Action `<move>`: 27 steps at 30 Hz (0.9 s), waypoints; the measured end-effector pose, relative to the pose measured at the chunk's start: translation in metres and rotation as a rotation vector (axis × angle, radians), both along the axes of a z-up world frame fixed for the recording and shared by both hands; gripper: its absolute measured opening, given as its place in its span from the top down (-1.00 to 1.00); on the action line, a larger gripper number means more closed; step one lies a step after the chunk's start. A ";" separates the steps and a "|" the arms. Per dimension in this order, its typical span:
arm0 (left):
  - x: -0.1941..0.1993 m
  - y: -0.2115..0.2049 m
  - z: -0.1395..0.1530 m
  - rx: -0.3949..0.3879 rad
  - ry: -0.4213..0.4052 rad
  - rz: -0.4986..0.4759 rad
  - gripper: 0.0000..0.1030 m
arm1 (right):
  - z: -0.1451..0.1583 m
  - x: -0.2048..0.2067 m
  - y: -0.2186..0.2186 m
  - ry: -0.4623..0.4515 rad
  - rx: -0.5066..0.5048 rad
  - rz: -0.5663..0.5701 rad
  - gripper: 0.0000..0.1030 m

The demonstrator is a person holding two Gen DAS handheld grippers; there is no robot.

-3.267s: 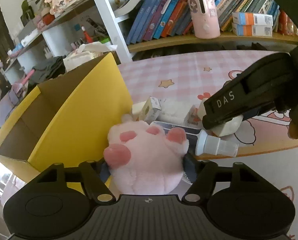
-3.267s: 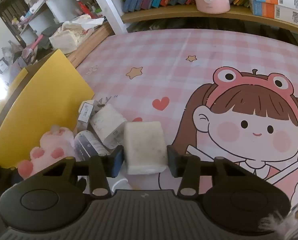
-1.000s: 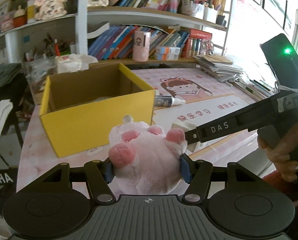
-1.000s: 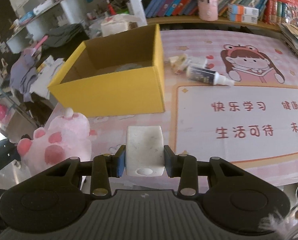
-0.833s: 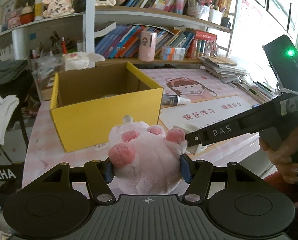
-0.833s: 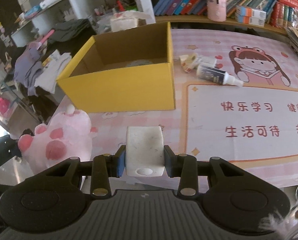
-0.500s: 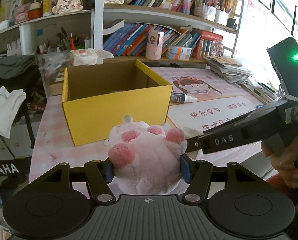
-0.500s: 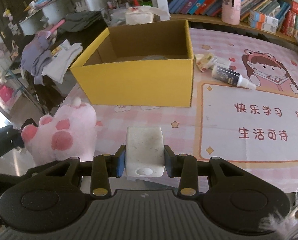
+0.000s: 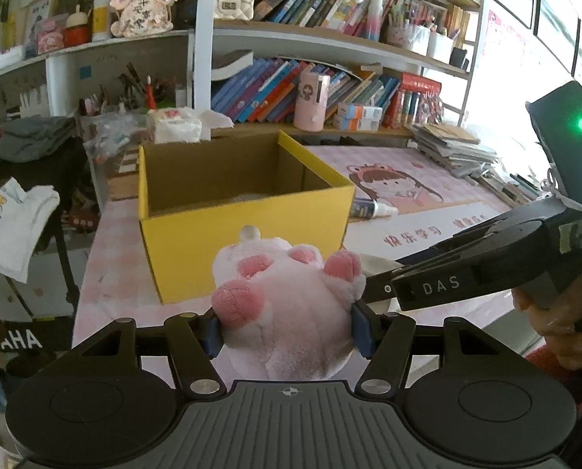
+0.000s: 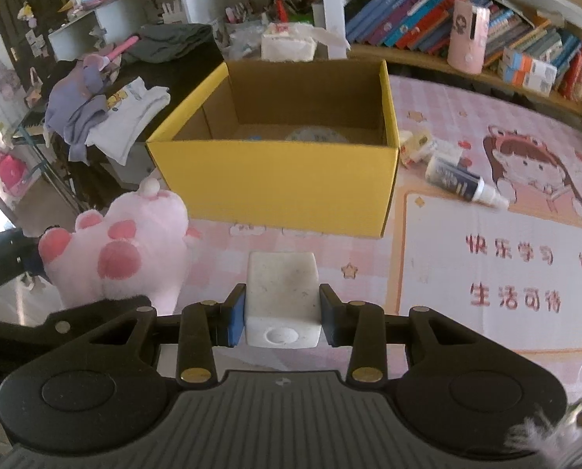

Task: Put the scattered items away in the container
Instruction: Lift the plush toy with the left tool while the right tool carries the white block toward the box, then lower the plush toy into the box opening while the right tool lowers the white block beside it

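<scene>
1. Pink plush paw (image 9: 287, 308): clamped between the blue pads of the left gripper (image 9: 287, 332), held in the air in front of the yellow cardboard box (image 9: 248, 234), toe pads facing the camera
2. White block (image 10: 282, 297): pinched between the pads of the right gripper (image 10: 282, 320), above the pink mat (image 10: 486, 265) on the near side of the box, beside the plush
3. Yellow cardboard box: open top, brown inside, a pale round item (image 10: 316, 135) partly visible on its floor
4. Dark bottle with white cap (image 10: 461, 183): lying on the mat right of the box, just beside small white cartons (image 10: 418, 144) at the box's corner
5. A hand (image 9: 556, 320) grips the right tool's handle
</scene>
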State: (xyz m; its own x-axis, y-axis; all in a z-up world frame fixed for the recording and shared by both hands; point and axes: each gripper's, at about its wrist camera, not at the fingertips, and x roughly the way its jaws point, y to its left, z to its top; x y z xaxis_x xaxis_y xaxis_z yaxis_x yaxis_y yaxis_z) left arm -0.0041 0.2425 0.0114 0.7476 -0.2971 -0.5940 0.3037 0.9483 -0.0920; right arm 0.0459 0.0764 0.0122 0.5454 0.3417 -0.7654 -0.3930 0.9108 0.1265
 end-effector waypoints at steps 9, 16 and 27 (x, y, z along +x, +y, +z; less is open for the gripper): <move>0.016 0.009 0.021 0.014 -0.067 -0.001 -0.18 | 0.019 0.018 0.010 -0.084 -0.007 0.046 0.30; 0.043 0.012 0.037 0.057 -0.132 -0.017 -0.19 | 0.036 0.045 0.019 -0.131 0.007 0.066 0.30; 0.095 0.014 0.043 0.141 -0.153 -0.047 -0.19 | 0.043 0.099 0.033 -0.127 0.005 0.080 0.30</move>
